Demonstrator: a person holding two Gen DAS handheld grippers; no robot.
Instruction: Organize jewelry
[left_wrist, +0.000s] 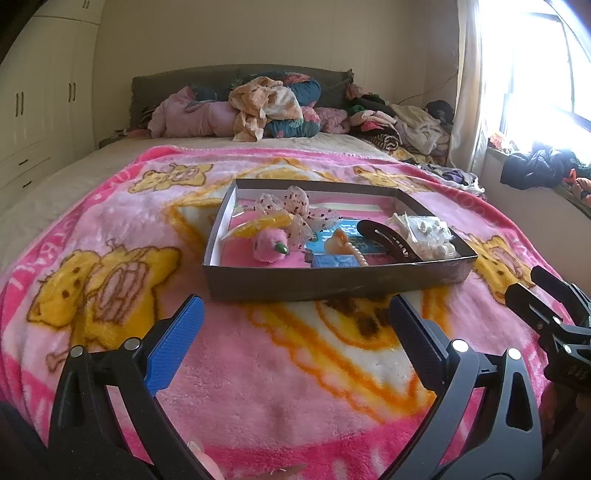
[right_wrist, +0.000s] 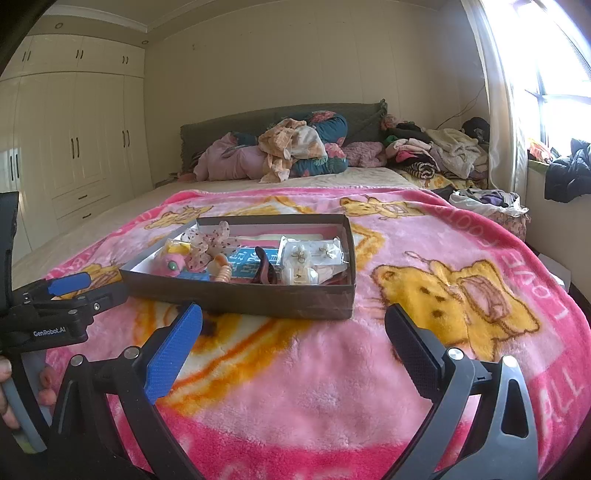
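while nothing is yet gripped, the left wrist view shows the left gripper (left_wrist: 295, 332) with its blue-padded fingers spread wide and empty, hovering low over the pink plush blanket with yellow bear prints (left_wrist: 258, 387), just short of the shallow dark cardboard box (left_wrist: 332, 282). the box lies flat on the soft blanket, probably because its low walls keep small pieces from sinking into the pile. inside, from this side, sit a fluffy pink pompom hair tie with a green bead (left_wrist: 271, 249) at the near left, a sheer dotted fabric bow (left_wrist: 291, 208) behind it, a string of pale pink beads (left_wrist: 360, 256) by the front wall, a black curved hair clip (left_wrist: 384, 236), and clear packets of small white earrings (left_wrist: 424, 232) at the right end. the right gripper (left_wrist: 532, 291) shows at the right edge; whether it is parted cannot be told here.

seen from the right wrist view, the right gripper (right_wrist: 293, 328) is likewise wide apart and holding nothing, aimed at the near wall of the box (right_wrist: 295, 299). this angle adds what the other hides: the earring packets (right_wrist: 314, 253) lie face up, with flower-shaped studs on cards, and the clip (right_wrist: 264, 267) stands on edge. the left gripper (right_wrist: 70, 288) appears at the left edge, a hand (right_wrist: 7, 391) on its handle. sorting looks barely begun, as i judge.
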